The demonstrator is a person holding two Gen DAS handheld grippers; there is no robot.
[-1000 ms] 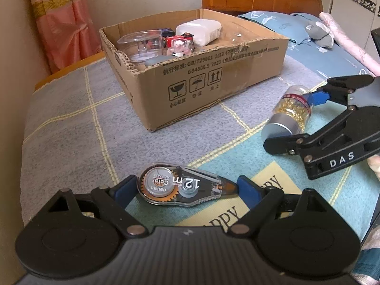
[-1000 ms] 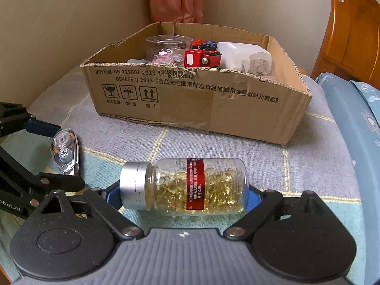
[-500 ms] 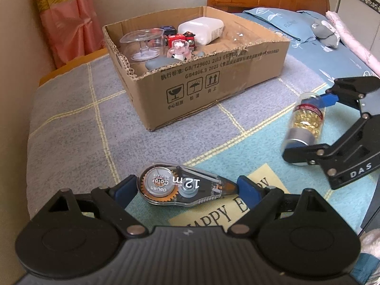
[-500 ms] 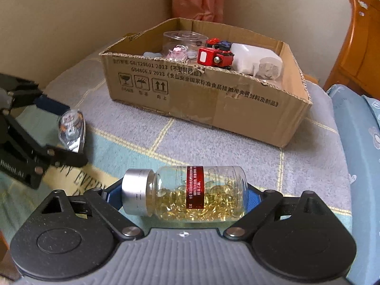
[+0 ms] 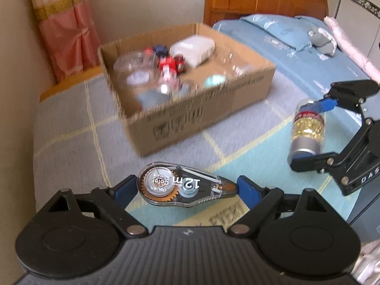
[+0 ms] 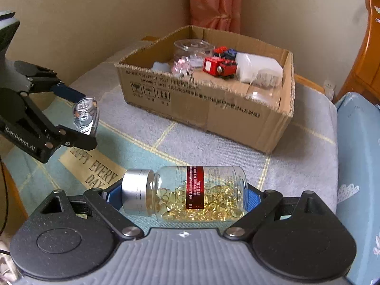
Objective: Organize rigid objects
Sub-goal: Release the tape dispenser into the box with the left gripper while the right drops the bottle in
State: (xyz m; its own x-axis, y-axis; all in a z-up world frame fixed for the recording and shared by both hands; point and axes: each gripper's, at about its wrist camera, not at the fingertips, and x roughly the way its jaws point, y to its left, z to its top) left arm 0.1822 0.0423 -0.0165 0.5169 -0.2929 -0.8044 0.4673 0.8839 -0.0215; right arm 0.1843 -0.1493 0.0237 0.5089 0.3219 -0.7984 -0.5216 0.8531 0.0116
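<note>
Above bed [image 5: 66, 128]: correction tape [image 5: 185, 185] clamped lengthwise in left hand-held gripper [image 5: 187, 187].

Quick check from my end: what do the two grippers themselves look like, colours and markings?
Both are black linkage grippers with silver pivot pins and blue pads on the fingers. The left gripper has a dark ribbed body and white "GenRobot.AI" lettering on its side. The right gripper has a grey ribbed body and "DAS" lettering.
</note>
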